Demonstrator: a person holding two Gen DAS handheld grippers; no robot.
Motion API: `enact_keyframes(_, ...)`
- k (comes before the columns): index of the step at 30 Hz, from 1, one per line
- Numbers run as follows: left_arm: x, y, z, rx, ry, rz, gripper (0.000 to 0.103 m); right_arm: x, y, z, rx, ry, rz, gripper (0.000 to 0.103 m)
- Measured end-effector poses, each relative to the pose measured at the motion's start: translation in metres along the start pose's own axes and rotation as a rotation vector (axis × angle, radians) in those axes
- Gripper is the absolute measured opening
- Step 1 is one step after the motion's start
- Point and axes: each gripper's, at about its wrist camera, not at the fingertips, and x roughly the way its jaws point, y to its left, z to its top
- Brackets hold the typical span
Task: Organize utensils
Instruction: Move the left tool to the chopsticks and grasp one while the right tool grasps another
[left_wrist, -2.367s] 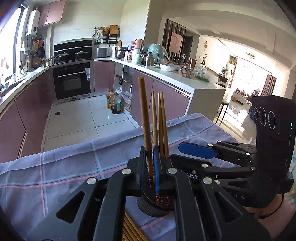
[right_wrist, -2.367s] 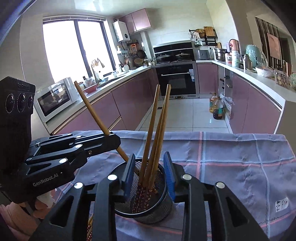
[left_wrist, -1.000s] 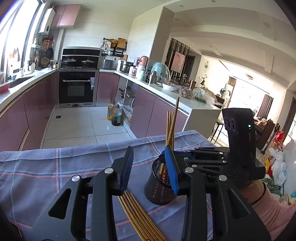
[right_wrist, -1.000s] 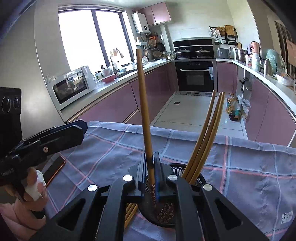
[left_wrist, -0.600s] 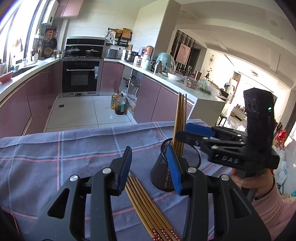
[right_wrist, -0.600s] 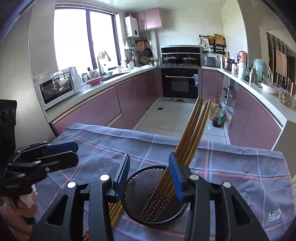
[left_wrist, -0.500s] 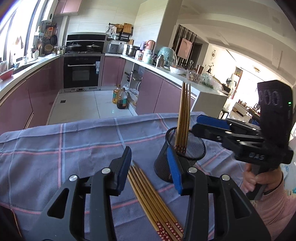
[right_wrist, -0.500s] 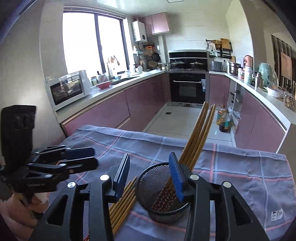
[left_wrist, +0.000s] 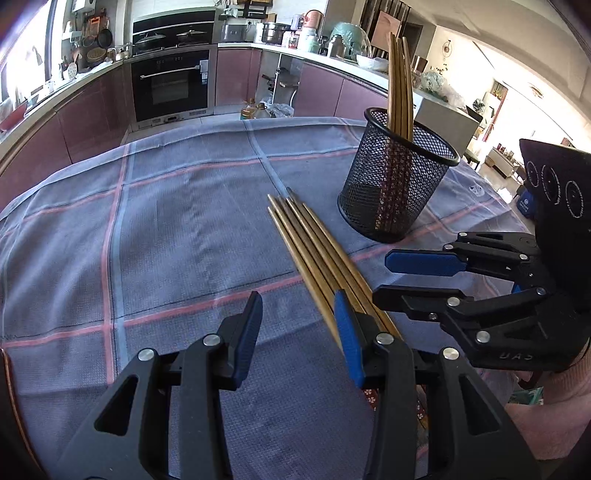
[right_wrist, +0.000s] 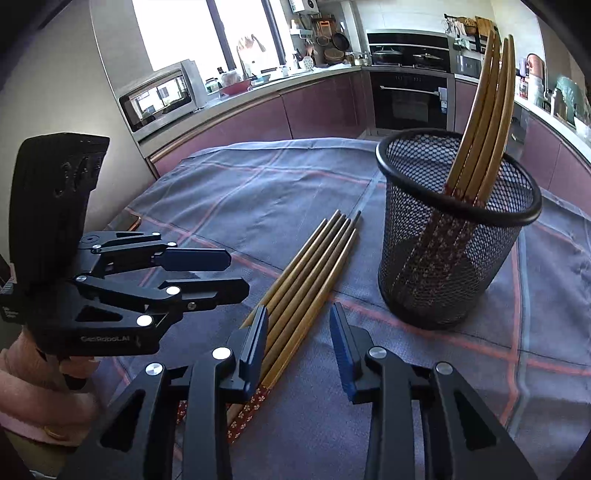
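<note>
1. Chopsticks (right_wrist: 314, 273) lie in a tight bundle on the checked cloth (left_wrist: 177, 221) that covers the tabletop, their patterned red ends toward the cameras and their tips pointing toward the black mesh holder (right_wrist: 450, 251).
2. More chopsticks (right_wrist: 480, 122) stand in that holder, leaning against its far rim; the holder stands upright on the cloth, just beside the loose bundle.
3. Left hand-held gripper (left_wrist: 297, 325) is low over the near end of the bundle, jaws partly apart with nothing between them; its right pad sits over the bundle's left edge, and whether it touches I cannot tell.
4. Right hand-held gripper (right_wrist: 299, 332) has its jaws partly apart, having just been closing; the rightmost chopsticks of the bundle run into the gap, the pads not pressing on them.
5. In the left wrist view the right hand-held gripper appears on the right, a pink sleeve (left_wrist: 561, 406) below it.
6. Behind the tabletop is a kitchen with an oven (left_wrist: 170, 88) and a microwave (right_wrist: 159, 99).
</note>
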Motion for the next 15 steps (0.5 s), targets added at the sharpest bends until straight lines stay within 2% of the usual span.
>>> enact_keyframes(15,0.011,-0.016,-0.006,0.040,0.026,0.061,0.041,0.010,-0.003,-0.002,0.013,0.016,-0.063,0.030)
